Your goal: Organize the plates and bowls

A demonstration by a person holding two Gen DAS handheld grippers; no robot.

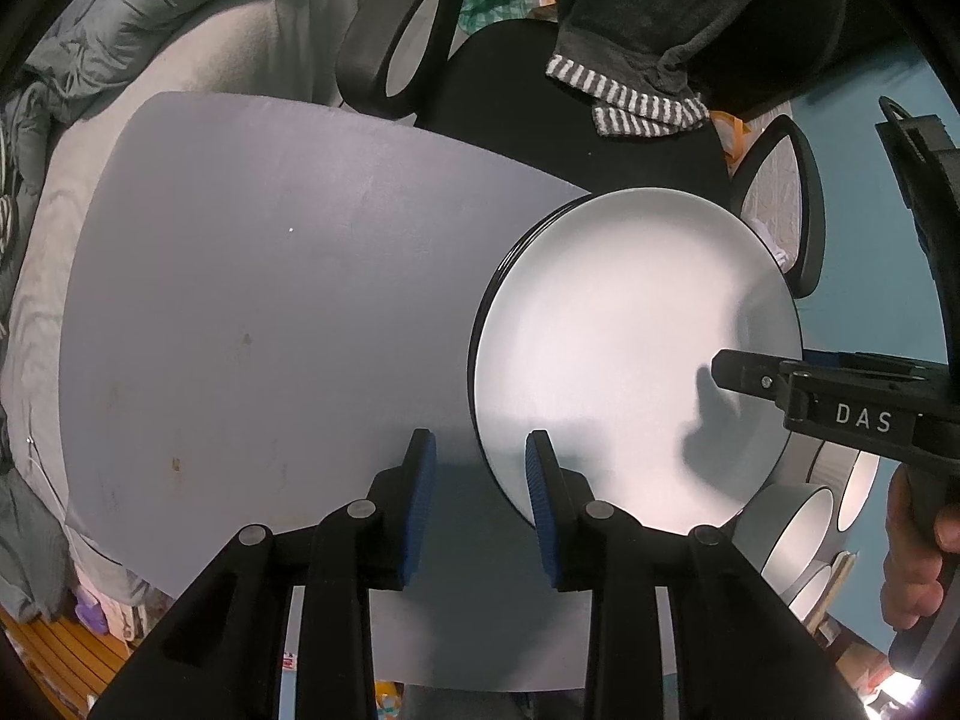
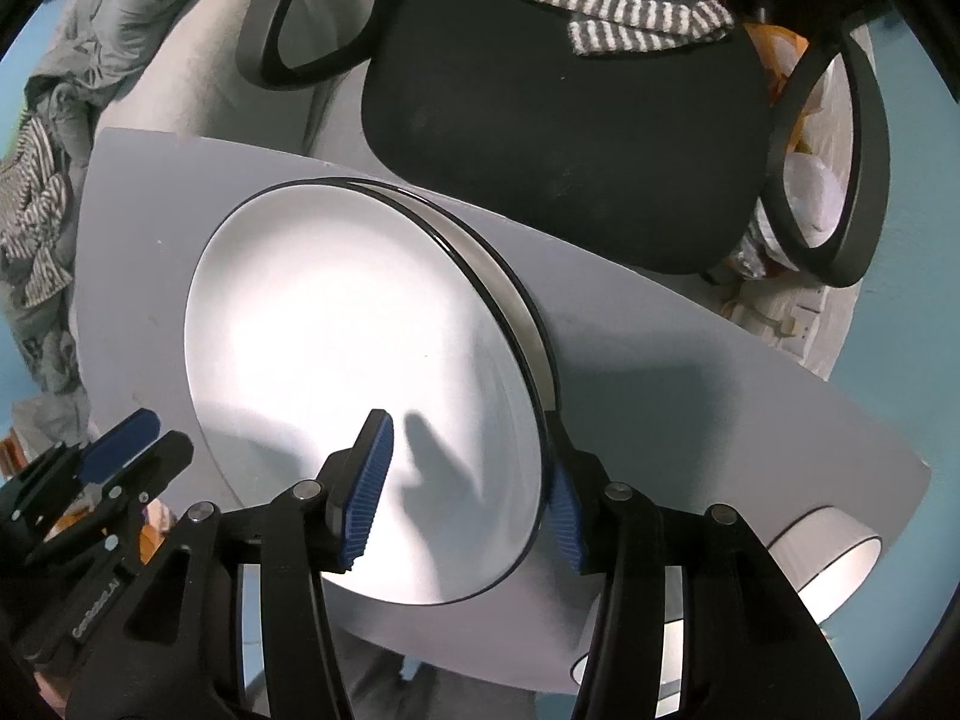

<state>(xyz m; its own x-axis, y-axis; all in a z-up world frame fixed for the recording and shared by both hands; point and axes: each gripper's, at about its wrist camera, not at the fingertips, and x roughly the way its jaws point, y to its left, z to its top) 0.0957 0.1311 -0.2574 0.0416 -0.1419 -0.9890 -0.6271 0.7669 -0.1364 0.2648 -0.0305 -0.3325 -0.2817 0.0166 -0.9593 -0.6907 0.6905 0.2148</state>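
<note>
A white plate with a black rim [image 1: 624,354] lies on top of another plate on the grey table [image 1: 270,300], at its right side. In the right wrist view the top plate [image 2: 360,360] sits slightly off the lower plate [image 2: 528,312]. My right gripper [image 2: 468,492] is open, one finger above the plate and one past its right rim; it also shows in the left wrist view [image 1: 744,372]. My left gripper [image 1: 480,498] is open and empty, just left of the plate's near edge; it shows in the right wrist view [image 2: 120,450].
White bowls [image 1: 798,534] stand below the table's right edge, also seen in the right wrist view [image 2: 834,558]. A black office chair [image 2: 570,138] with a striped cloth [image 2: 624,18] stands behind the table. A bed with grey bedding [image 1: 150,30] lies at the left.
</note>
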